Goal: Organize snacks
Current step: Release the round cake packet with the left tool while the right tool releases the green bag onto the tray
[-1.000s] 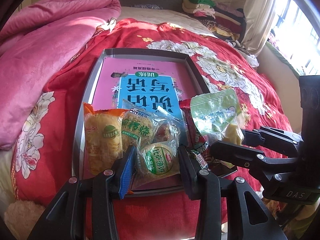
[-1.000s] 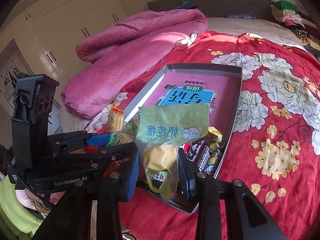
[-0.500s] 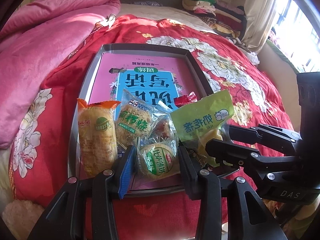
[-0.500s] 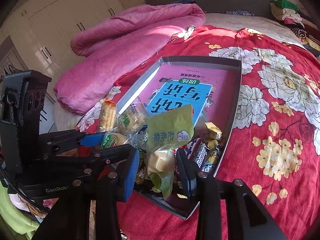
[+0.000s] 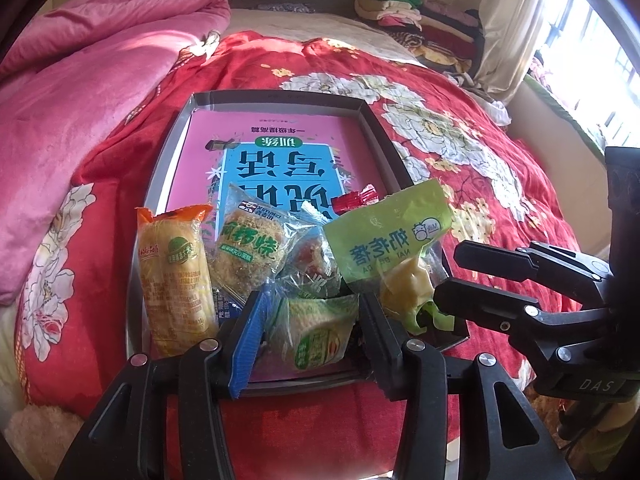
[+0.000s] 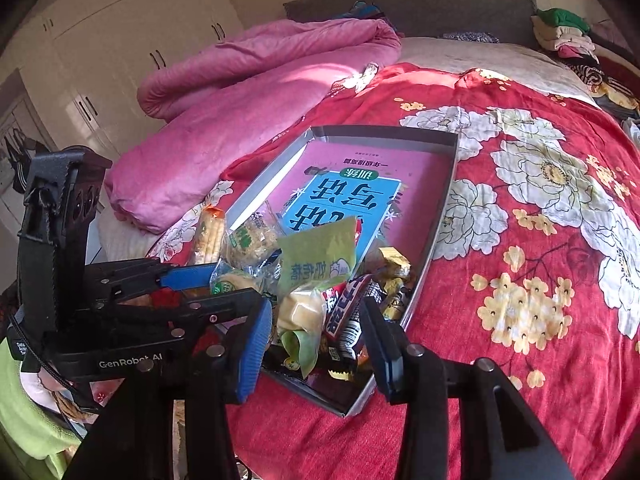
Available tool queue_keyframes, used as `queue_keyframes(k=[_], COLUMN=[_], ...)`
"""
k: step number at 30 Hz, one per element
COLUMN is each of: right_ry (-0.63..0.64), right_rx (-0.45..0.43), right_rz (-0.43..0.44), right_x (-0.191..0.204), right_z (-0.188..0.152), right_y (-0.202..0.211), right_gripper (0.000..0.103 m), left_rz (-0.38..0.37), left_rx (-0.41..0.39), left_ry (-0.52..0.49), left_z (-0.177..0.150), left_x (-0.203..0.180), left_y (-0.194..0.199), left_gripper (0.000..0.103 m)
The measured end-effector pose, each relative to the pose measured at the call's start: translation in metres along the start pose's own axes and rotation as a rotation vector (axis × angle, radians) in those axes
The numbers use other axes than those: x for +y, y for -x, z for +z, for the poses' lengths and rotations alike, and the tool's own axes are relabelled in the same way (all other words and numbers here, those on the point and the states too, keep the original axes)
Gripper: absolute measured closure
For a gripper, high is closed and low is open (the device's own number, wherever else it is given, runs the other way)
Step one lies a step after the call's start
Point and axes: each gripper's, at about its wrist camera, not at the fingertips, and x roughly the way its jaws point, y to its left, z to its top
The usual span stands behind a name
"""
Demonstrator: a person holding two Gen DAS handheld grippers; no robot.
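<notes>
Snacks gathered at the near end of a tray (image 5: 176,136) on a red quilt (image 5: 460,168).

In the left wrist view, the left gripper (image 5: 310,332) is seen clenched on a clear-wrapped cake (image 5: 316,332) at bottom centre. An orange pack (image 5: 174,276) and a floss-bun pack (image 5: 250,248) are lying to its left over a pink book (image 5: 280,148). In the right wrist view, the right gripper (image 6: 316,334) is shown released, its jaws spread around the lower end of a green bag (image 6: 316,260) without a firm grip being visible. A dark bar (image 6: 346,312) and yellow candies (image 6: 394,264) are lying right of it. A pink duvet (image 6: 240,96) is occupying the upper left.
</notes>
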Motion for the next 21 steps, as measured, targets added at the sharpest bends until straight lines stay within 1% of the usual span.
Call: queue_keyframes(k=[6, 10, 16, 21], right_ry=[0.017, 0.016, 0.007, 0.002], right_rx=[-0.004, -0.012, -0.019, -0.025], right_rz=[-0.015, -0.025, -0.040, -0.052], right_x=[0.004, 0.003, 0.001, -0.001], right_z=[-0.001, 0.000, 0.000, 0.000], right_y=[0.002, 0.004, 0.007, 0.008], right_gripper=[0.056, 0.054, 0.053, 0.049], left_rz=[-0.005, -0.006, 0.000, -0.003], left_rx=[-0.010, -0.023, -0.030, -0.043], left_ry=[-0.001, -0.009, -0.017, -0.019], left_z=[0.001, 0.001, 0.001, 0.001], left_x=[0.000, -0.002, -0.005, -0.006], left_y=[0.003, 0.007, 0.009, 0.012], left_gripper=[0.051, 0.044, 0.038, 0.031])
